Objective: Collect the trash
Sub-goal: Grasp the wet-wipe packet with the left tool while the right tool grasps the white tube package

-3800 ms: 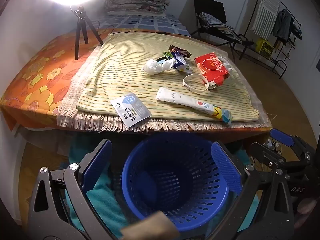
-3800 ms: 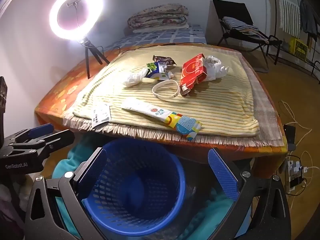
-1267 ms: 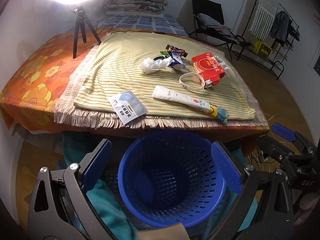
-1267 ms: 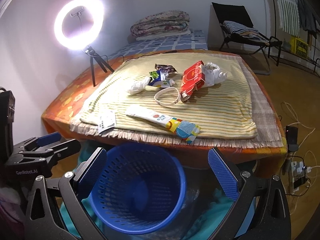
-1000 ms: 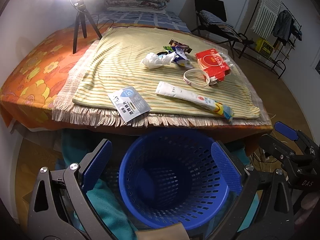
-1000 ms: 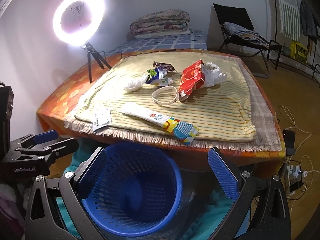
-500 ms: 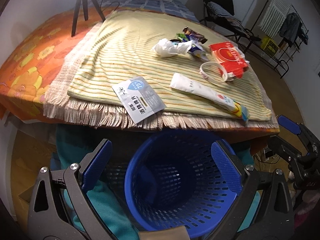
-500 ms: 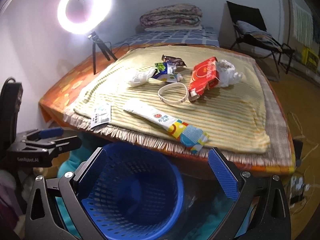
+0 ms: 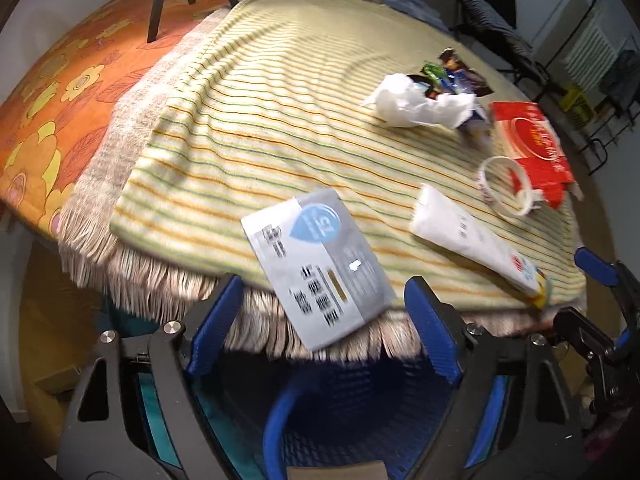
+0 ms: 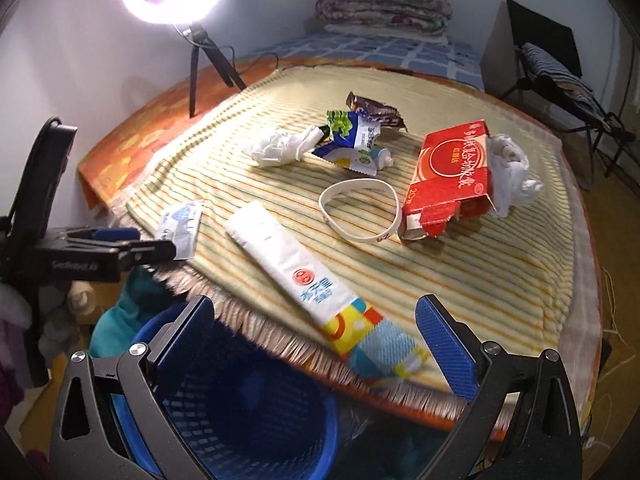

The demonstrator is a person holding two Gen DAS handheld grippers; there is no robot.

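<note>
Left wrist view: the left claw [image 9: 322, 326] gapes empty over a grey sachet [image 9: 318, 270] at the table's fringed edge, blue basket [image 9: 360, 412] below. Right wrist view: the right claw [image 10: 316, 342], wide and empty, frames a long white wrapper [image 10: 304, 276].

the blanket [image 10: 460, 264] is pale yellow with thin green and orange stripes and a beige fringe; the sheet beneath [image 9: 48, 120] is orange with yellow flowers; the basket [image 10: 248, 420] is solid blue mesh; the carton [image 10: 452, 176] is red with gold lettering; the long wrapper [image 10: 304, 276] is white with a red dot and a yellow-and-blue end; the sachet [image 9: 320, 268] is silver-grey with a blue drop; the tissue [image 9: 416, 102] is white; the ring band [image 10: 360, 210] is white; the gripper pads [image 10: 444, 344] are blue on black frames.
</note>
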